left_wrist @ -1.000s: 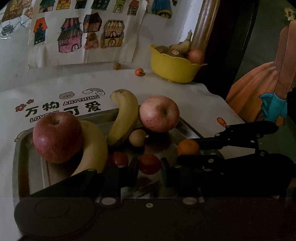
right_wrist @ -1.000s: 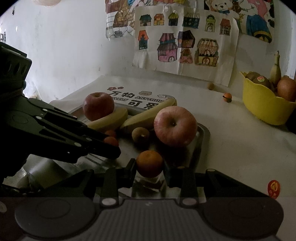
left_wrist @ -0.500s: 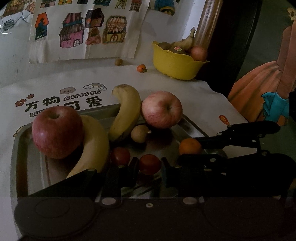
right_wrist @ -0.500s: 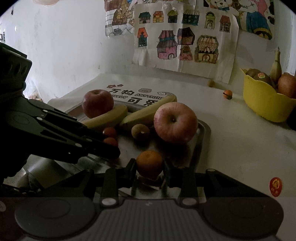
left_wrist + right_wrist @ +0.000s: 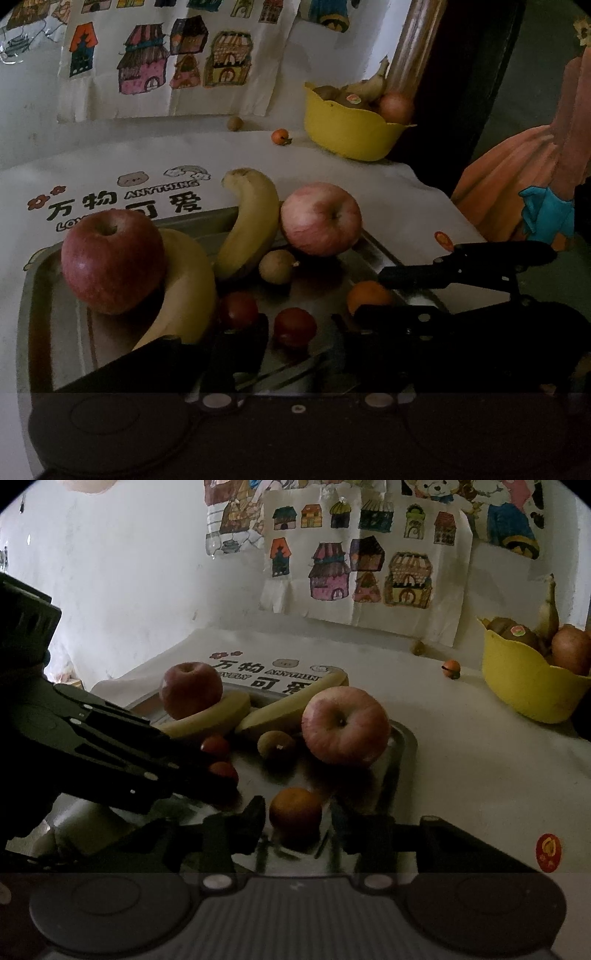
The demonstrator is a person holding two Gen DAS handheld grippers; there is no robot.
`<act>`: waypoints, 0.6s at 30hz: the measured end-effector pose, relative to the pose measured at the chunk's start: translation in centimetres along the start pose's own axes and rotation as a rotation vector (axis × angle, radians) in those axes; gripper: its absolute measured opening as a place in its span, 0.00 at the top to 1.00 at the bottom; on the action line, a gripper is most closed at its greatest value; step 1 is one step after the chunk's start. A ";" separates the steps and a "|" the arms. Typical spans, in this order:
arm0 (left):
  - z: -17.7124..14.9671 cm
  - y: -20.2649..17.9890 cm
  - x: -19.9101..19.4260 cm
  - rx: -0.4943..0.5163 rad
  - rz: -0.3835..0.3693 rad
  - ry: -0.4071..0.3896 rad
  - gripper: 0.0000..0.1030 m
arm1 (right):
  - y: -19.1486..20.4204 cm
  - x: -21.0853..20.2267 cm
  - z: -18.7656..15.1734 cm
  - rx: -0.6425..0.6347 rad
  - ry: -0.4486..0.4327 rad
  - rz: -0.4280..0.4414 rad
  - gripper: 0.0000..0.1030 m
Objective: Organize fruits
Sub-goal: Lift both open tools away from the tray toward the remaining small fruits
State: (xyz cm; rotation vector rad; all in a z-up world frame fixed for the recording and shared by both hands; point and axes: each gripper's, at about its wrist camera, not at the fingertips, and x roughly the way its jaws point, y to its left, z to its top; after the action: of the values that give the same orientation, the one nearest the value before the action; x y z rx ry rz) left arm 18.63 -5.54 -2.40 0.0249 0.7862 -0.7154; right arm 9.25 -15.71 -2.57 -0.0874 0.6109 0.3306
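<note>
1. A metal tray (image 5: 48,295) is seen on the white-covered surface (image 5: 461,760); fruit is laid out in it.
2. In the tray: a dark red apple (image 5: 110,262) resting against a banana (image 5: 184,291), a second banana (image 5: 251,221) with its tip over the far rim, a pink apple (image 5: 321,218) at the right side, a small brown round fruit (image 5: 277,266) between them.
3. Two small red fruits are seen near the front: one (image 5: 238,308) just beside the left finger, the other (image 5: 294,326) between the fingers of the left tool (image 5: 299,332).
4. The left tool's jaws are opening; a gap is seen on both sides of the red fruit, so it is not gripped.
5. The right tool (image 5: 297,819) is placed around an orange (image 5: 295,814) at the tray's near right part; its jaws are opening, and the pads appear clear of the orange, though the view is dark.
6. A yellow bowl (image 5: 524,686) with more fruit is seen at the far right of the surface, well apart from the tray.
7. A small orange-red fruit (image 5: 451,667) and a small brown one (image 5: 418,648) lie loose near the wall.
8. House drawings (image 5: 362,561) are pinned on the wall.
</note>
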 end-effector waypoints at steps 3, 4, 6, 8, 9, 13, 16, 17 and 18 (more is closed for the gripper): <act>0.3 -0.1 -0.7 -0.006 -0.018 -0.033 0.45 | -0.3 -0.4 0.1 0.002 -0.016 -0.007 0.51; 0.4 -0.2 -0.9 -0.007 -0.017 -0.045 0.42 | -0.3 -0.5 0.2 0.001 -0.023 -0.010 0.48; 0.9 -0.2 -1.5 -0.010 -0.012 -0.074 0.33 | -0.5 -0.9 0.4 0.000 -0.037 -0.018 0.45; 1.4 0.0 -2.1 -0.015 -0.010 -0.104 0.28 | -0.7 -1.3 0.6 0.002 -0.054 -0.028 0.38; 1.7 0.1 -2.4 -0.017 -0.006 -0.121 0.22 | -0.9 -1.5 0.8 0.005 -0.065 -0.034 0.36; 3.2 1.0 -3.1 -0.043 0.033 -0.201 0.04 | -1.5 -2.0 1.5 0.012 -0.107 -0.060 0.16; 4.3 1.8 -3.3 -0.062 0.063 -0.236 0.01 | -2.0 -2.1 2.1 0.015 -0.136 -0.079 0.09; 4.7 2.0 -3.4 -0.067 0.072 -0.247 0.01 | -2.2 -2.1 2.4 0.017 -0.144 -0.082 0.06; 5.3 2.3 -3.5 -0.071 0.082 -0.258 0.01 | -2.4 -2.0 2.6 0.019 -0.153 -0.088 0.05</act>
State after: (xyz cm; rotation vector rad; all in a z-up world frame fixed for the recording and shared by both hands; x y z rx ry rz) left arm 21.66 -3.20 3.12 -0.0974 0.5600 -0.5980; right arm 9.91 -18.08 0.71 -0.0700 0.4570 0.2441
